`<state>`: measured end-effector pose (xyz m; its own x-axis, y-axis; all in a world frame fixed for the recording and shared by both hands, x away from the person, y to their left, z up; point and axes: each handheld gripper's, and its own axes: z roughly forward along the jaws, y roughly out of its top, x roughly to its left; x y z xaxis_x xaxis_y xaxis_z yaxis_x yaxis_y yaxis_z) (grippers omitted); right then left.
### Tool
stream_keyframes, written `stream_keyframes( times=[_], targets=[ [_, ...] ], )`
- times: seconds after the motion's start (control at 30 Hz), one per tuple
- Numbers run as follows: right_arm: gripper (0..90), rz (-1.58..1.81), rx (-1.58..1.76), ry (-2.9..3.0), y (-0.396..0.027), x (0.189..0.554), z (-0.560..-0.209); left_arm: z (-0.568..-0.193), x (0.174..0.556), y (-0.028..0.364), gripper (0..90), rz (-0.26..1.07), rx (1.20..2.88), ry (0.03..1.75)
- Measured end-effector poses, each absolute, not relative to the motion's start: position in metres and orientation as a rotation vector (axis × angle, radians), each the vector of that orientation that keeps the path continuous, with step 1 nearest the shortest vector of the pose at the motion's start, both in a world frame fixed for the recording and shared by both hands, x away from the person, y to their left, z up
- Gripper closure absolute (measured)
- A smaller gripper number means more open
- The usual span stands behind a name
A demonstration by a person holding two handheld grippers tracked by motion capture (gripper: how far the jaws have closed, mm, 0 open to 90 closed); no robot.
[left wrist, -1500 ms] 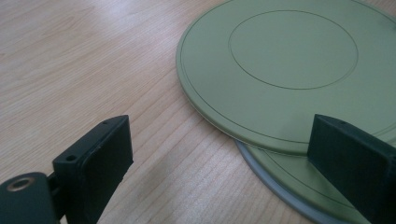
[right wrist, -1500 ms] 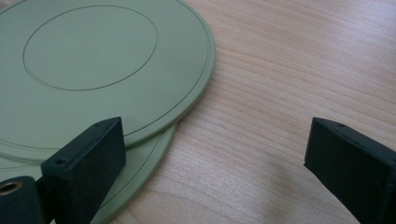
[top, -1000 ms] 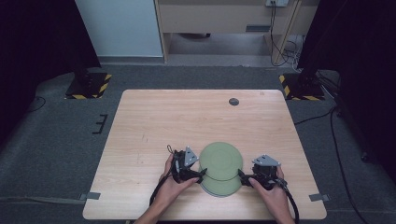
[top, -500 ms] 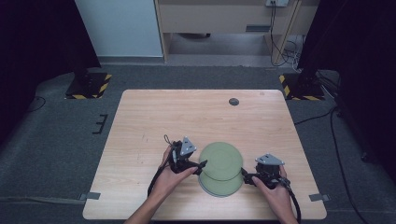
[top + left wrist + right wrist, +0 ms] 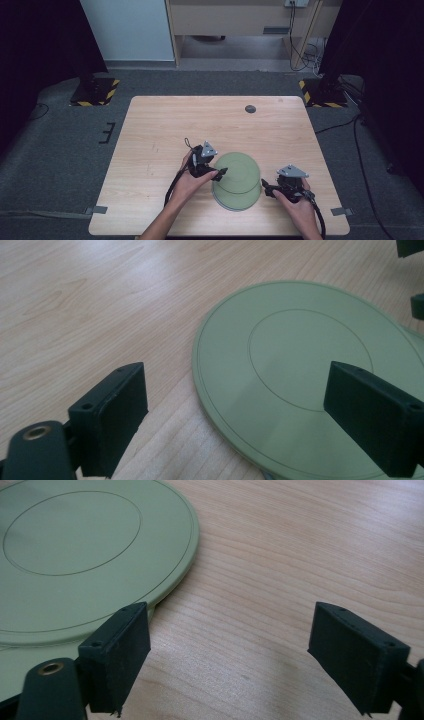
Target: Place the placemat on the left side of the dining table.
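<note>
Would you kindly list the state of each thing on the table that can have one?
Left tool: open, one jaw over the top plate, holding nothing.
Right tool: open, empty, beside the plates.
Top green plate: upside down, shifted off the plate below.
Lower green plate: flat on the table.

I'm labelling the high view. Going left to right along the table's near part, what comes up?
Left tongs → green plates → right tongs.
</note>
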<state>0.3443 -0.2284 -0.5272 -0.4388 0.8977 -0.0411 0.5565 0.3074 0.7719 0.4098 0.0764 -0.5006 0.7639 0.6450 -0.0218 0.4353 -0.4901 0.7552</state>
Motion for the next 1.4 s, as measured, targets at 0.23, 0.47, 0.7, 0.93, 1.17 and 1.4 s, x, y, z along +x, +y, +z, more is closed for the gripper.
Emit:
stream_keyframes(
  times=[0.23,0.47,0.7,0.93,1.17,1.4],
  targets=[
    [17.2,0.978,1.288,2.107,-0.23,0.344,-0.524,-0.508,0.416,0.076,13.1,0.292,2.184,0.813],
    [18.5,0.988,1.262,2.139,-0.228,0.345,-0.526,-0.51,0.418,0.072,22.1,0.255,2.211,0.798],
    [19.6,1.002,1.247,2.163,-0.223,0.344,-0.527,-0.515,0.418,0.065,23.6,0.24,2.249,0.797],
    [20.0,0.995,1.229,2.184,-0.218,0.343,-0.528,-0.518,0.423,0.063,23.3,0.194,2.234,0.835],
    [18.5,1.006,1.225,2.195,-0.214,0.343,-0.528,-0.523,0.428,0.064,20.2,0.119,2.203,0.867],
    [17.1,0.999,1.219,2.211,-0.212,0.342,-0.529,-0.526,0.429,0.065,17.4,0.086,2.189,0.868]
  ],
)
